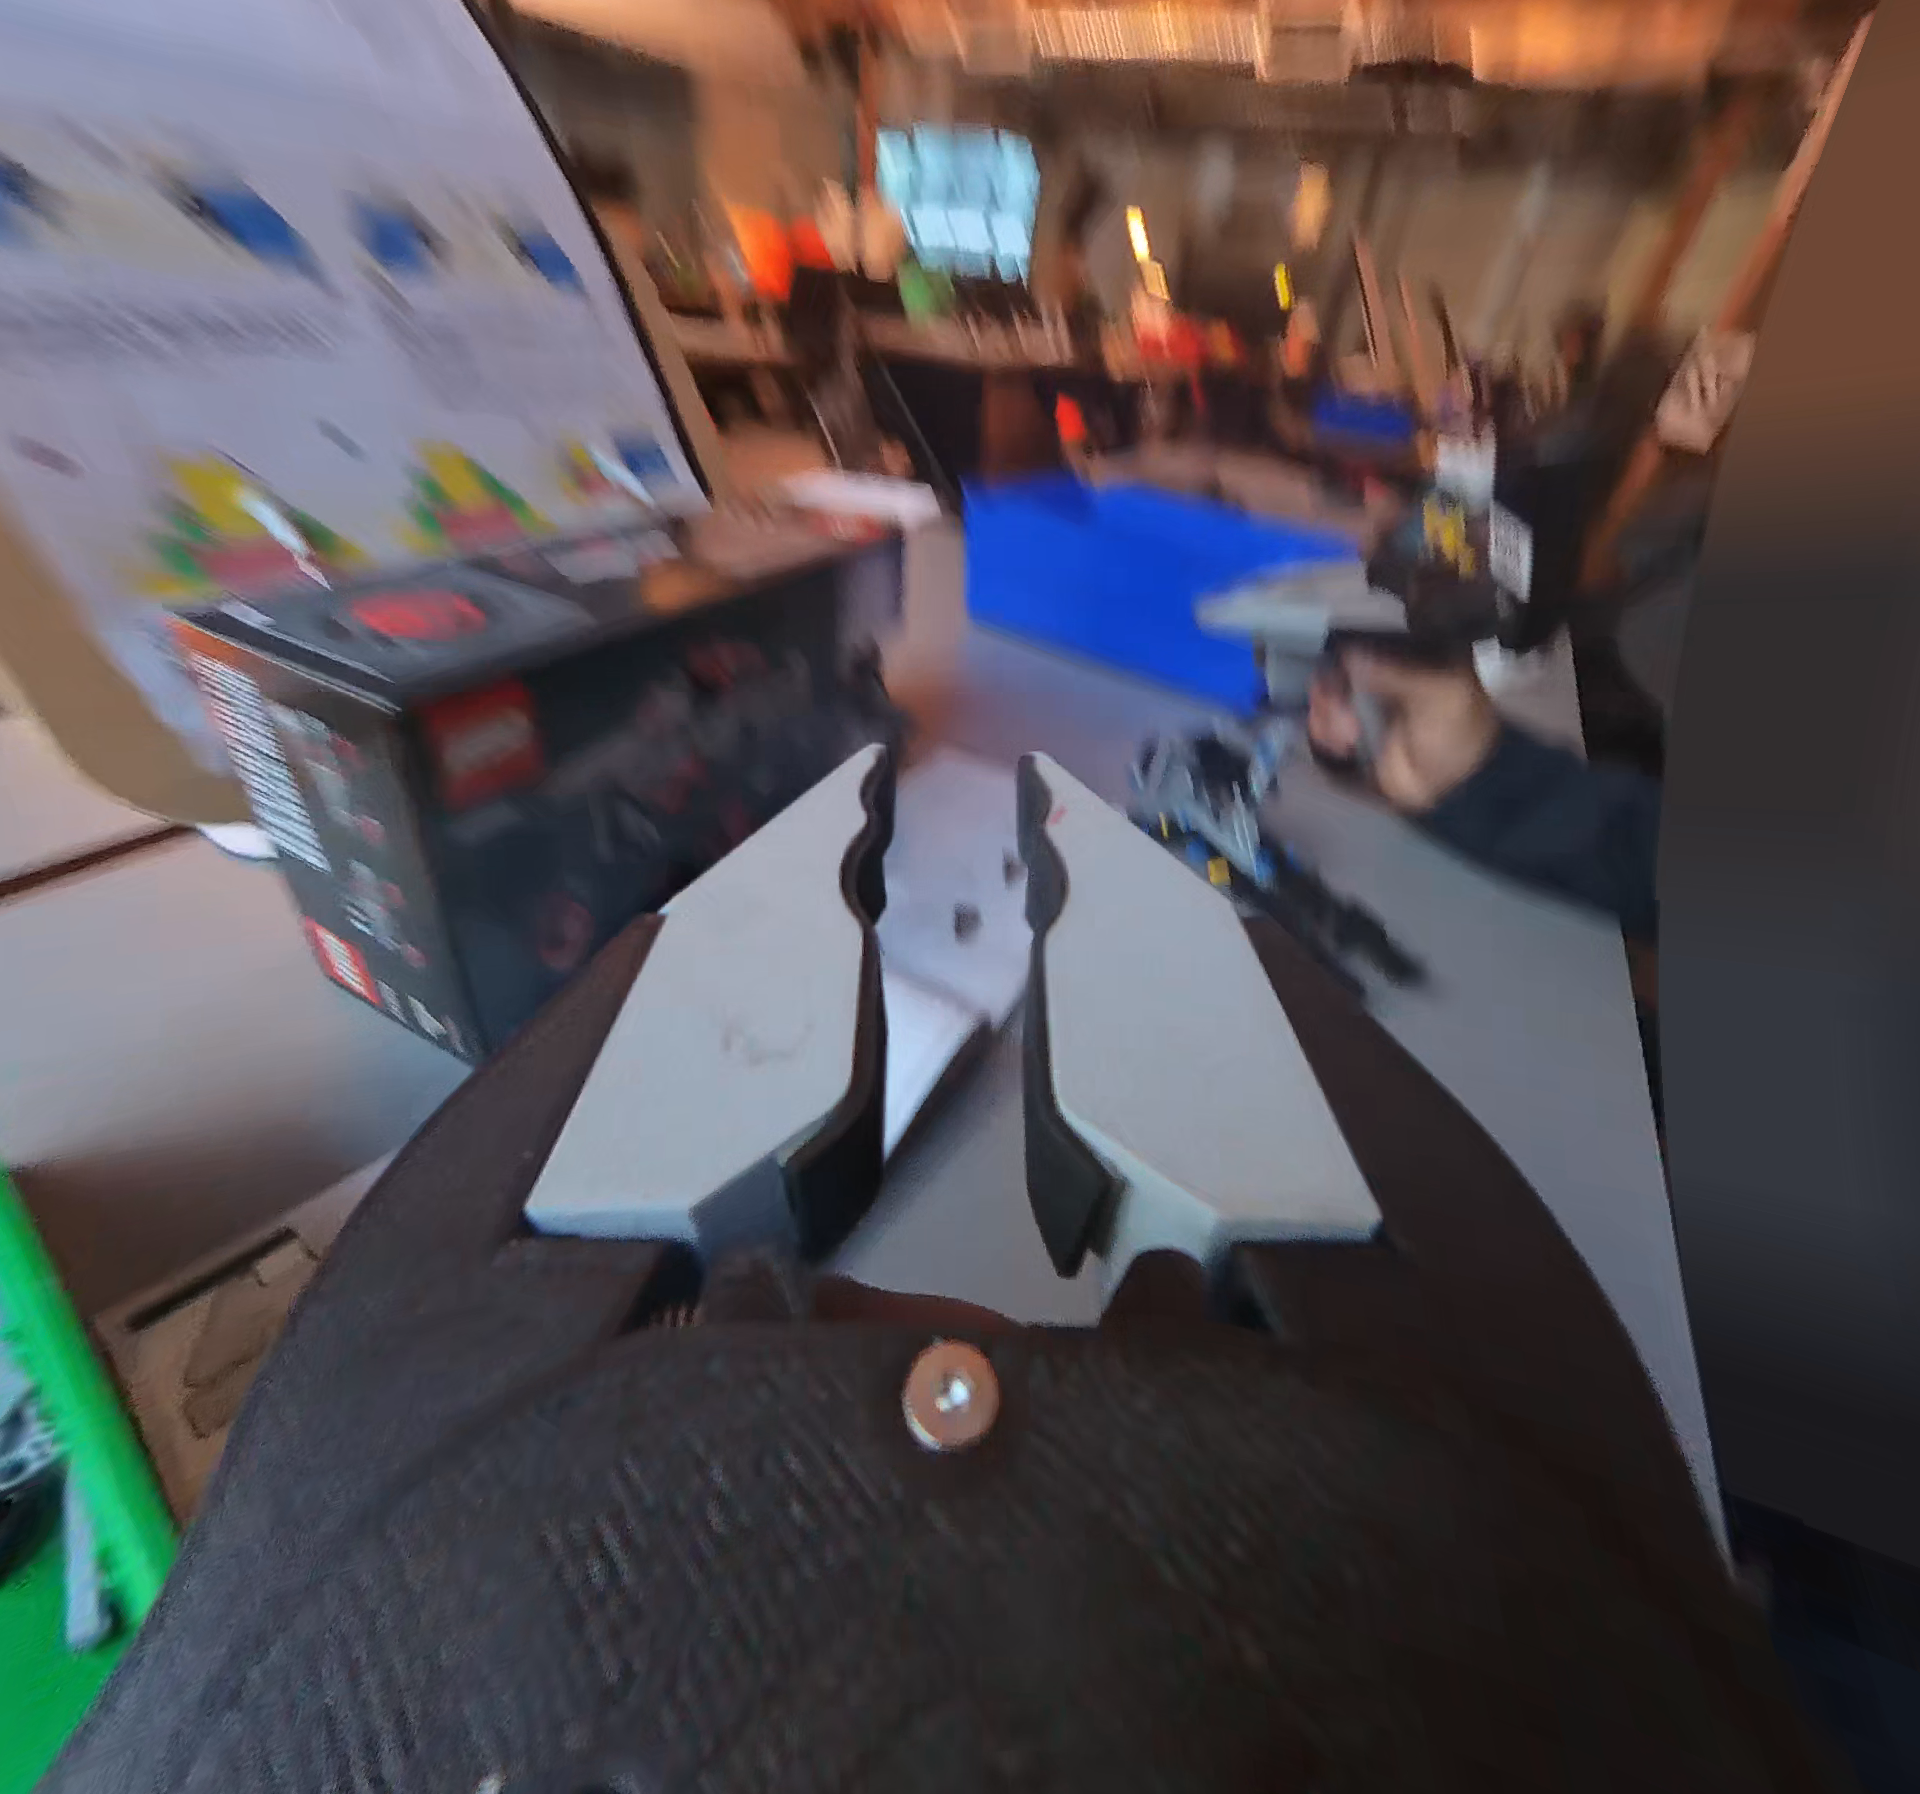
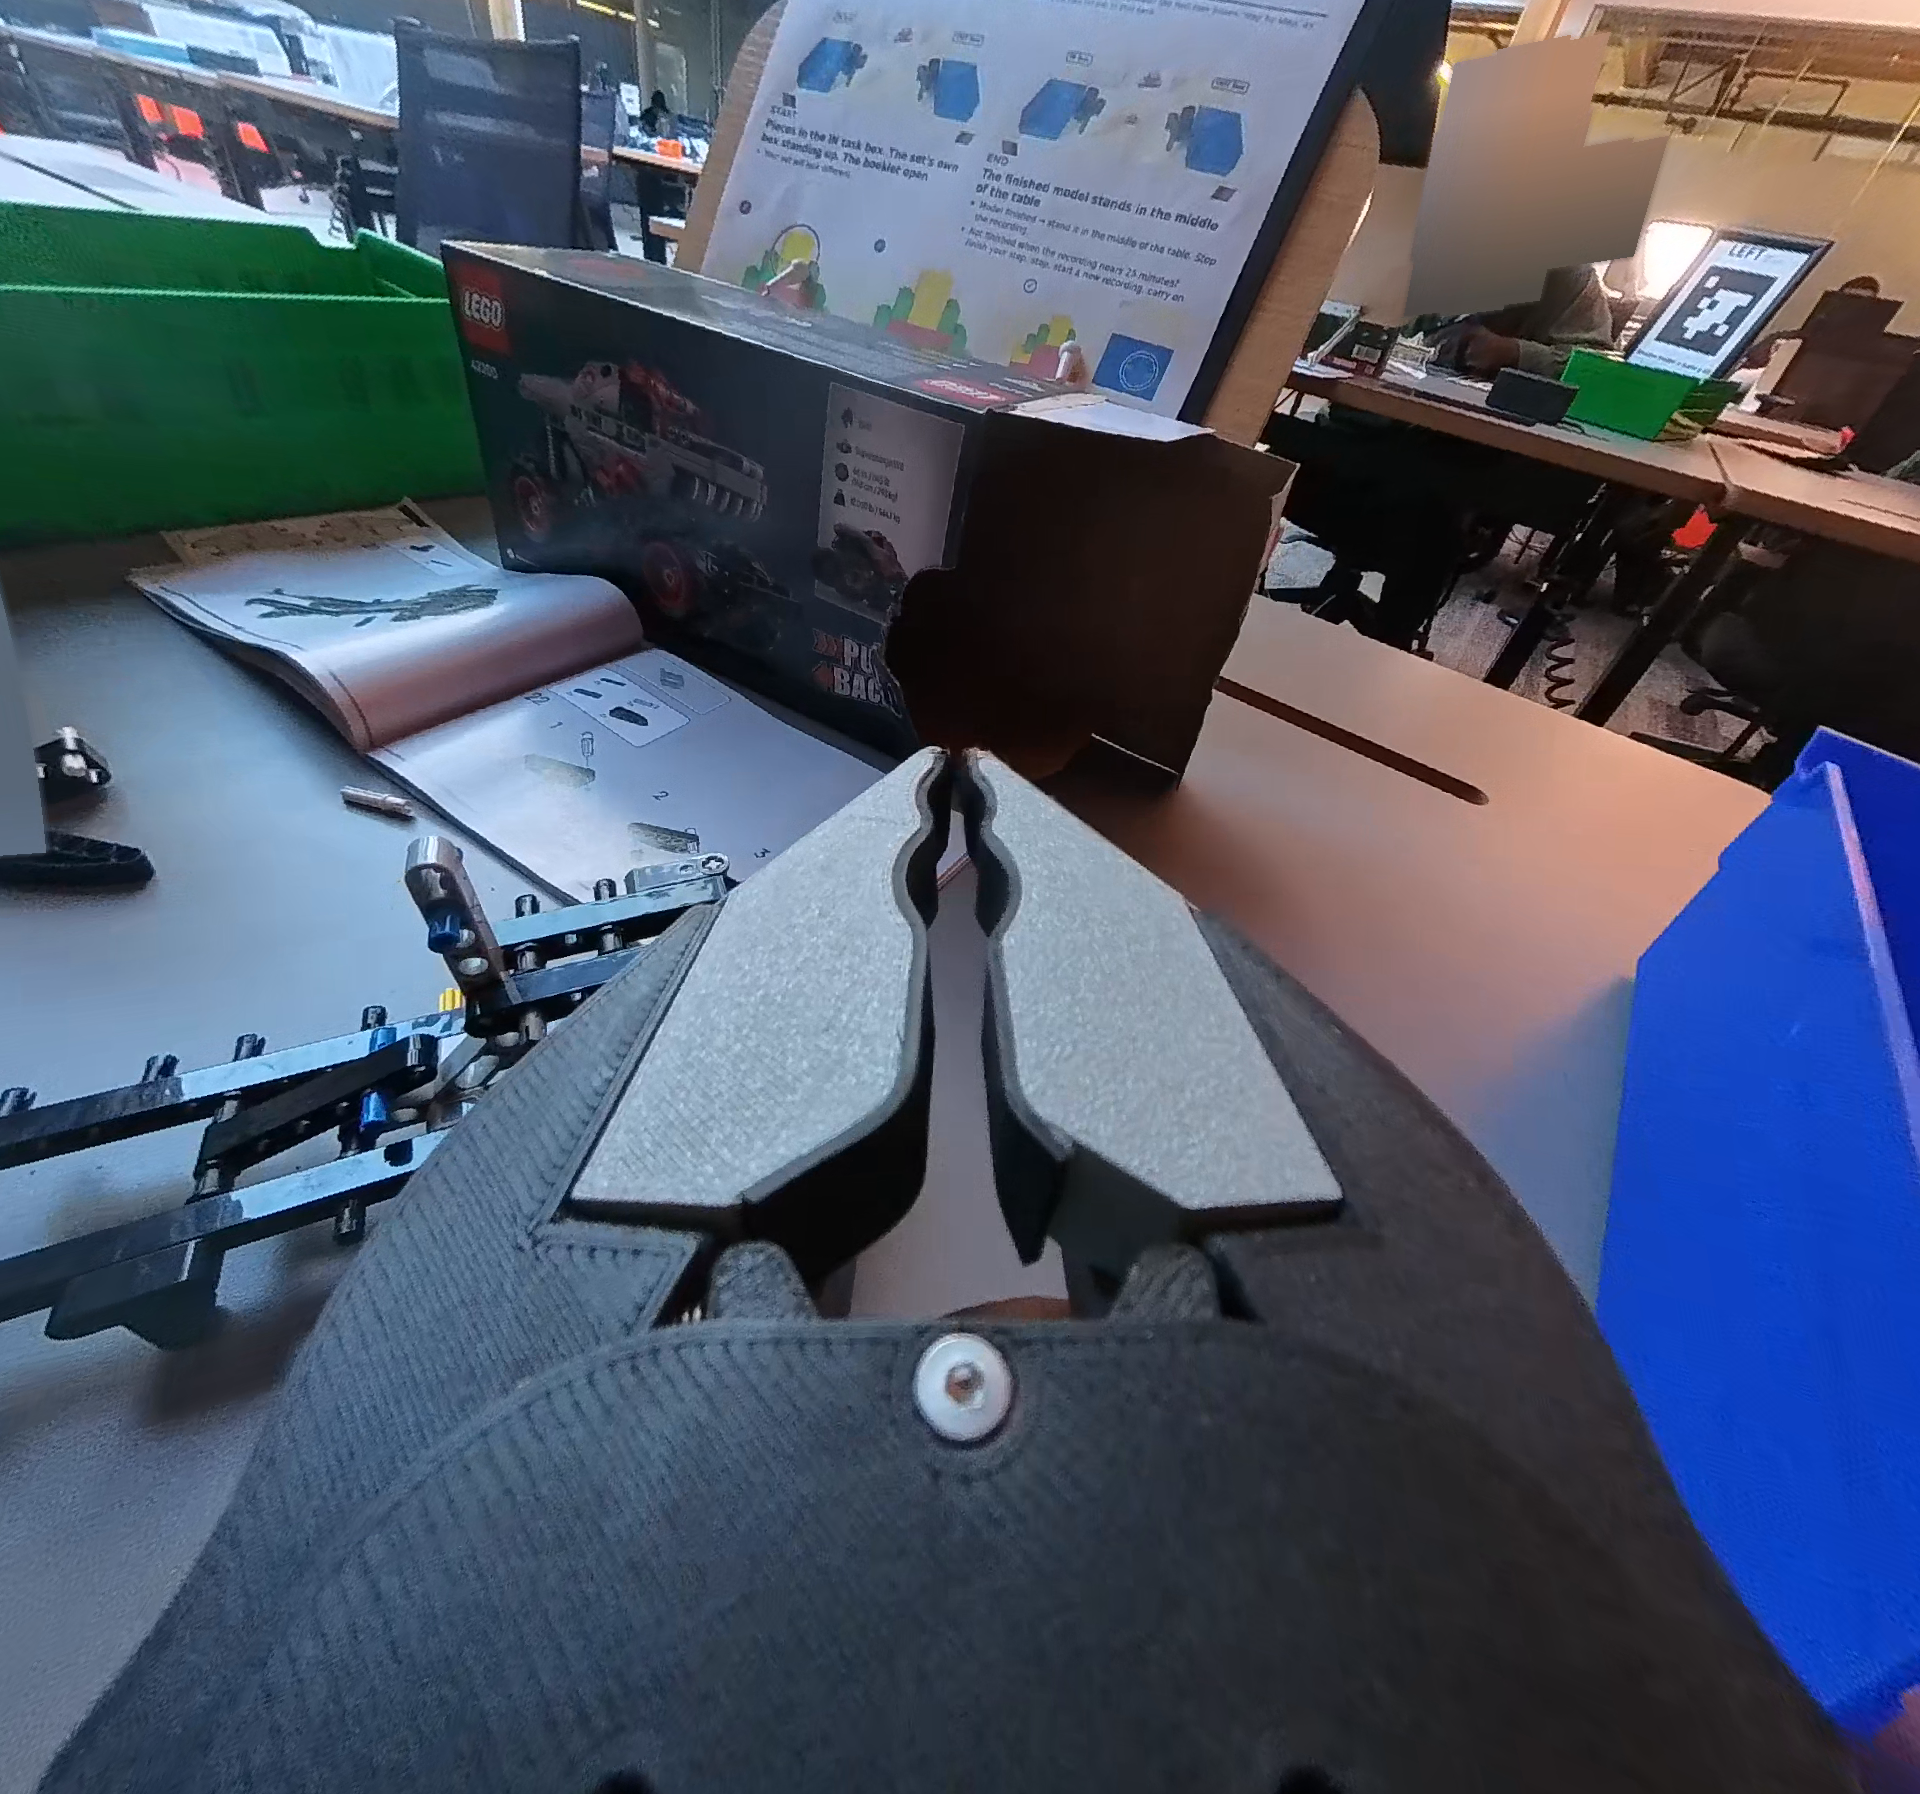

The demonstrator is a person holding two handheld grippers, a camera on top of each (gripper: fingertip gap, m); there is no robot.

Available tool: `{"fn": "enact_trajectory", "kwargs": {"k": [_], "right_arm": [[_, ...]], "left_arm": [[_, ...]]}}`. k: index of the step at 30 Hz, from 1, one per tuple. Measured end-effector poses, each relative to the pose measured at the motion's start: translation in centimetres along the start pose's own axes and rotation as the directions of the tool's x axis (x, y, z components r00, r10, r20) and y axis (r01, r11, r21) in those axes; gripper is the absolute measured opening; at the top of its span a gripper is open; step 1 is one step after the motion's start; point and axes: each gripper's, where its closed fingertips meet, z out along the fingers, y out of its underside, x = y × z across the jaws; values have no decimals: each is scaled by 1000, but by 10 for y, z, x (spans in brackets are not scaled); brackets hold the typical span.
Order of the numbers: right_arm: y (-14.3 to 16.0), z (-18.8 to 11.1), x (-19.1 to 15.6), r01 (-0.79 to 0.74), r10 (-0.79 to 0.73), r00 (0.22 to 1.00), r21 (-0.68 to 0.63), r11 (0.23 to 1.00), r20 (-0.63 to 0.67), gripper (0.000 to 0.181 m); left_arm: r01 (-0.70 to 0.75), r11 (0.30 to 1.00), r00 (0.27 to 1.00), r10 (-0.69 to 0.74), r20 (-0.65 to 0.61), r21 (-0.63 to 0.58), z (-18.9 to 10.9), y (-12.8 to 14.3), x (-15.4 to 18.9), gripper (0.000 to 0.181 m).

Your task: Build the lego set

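In the right wrist view a half-built black beam frame [image 2: 260, 1121] with blue pins lies on the grey table, left of my right gripper [image 2: 957, 759]. That gripper is shut, with nothing visible between its tips. It points at the dark Lego box [image 2: 727, 477]. The open instruction booklet [image 2: 499, 684] lies in front of the box. The left wrist view is motion-blurred. My left gripper [image 1: 954, 773] is open and empty above a white booklet page [image 1: 945, 913] with small dark pieces on it. The model [image 1: 1236, 830] lies to its right.
A blue bin [image 2: 1766, 1225] stands at the right and a green bin [image 2: 208, 373] at the back left. A printed sheet on a stand [image 2: 1039, 134] rises behind the box. A tan pin [image 2: 374, 797] and a black beam [image 2: 73, 871] lie loose. A person's hand [image 1: 1423, 736] shows beside the model. The gap from one gripper's tips to the other's is roughly 30 cm. About 20 cm separates my left fingertips from the tan pin [image 2: 374, 797].
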Motion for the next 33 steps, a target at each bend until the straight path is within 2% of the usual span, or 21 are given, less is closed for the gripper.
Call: {"fn": "enact_trajectory", "kwargs": {"k": [3,6,12,22,25,30,33], "right_arm": [[1,0,2,-5,5,1000,-2,1000,-6,0],[2,0,4,-14,14,1000,-3,1000,-13,1],[-1,-2,5,-33,33,999,14,999,-10,1],[-1,-1,2,-46,46,999,13,999,8,1],[-3,0,0,-50,50,999,18,999,15,1],[-15,-10,7,-24,25,1000,61,998,-14,5],[-39,-41,29,46,-28,994,168,985,-105,7]], "left_arm": [[32,997,999,-35,35,72,-7,-13,-8,17],[46,999,999,-46,11,15,-3,-2,-6,27],[-31,997,999,32,9,-72,7,19,3,28],[-5,987,1000,5,-4,-162,15,42,3,29],[-10,970,1000,9,-5,-243,18,60,0,36],[-113,902,992,128,9,-416,28,103,-5,45],[-234,844,954,295,53,-483,30,118,-19,45]]}}
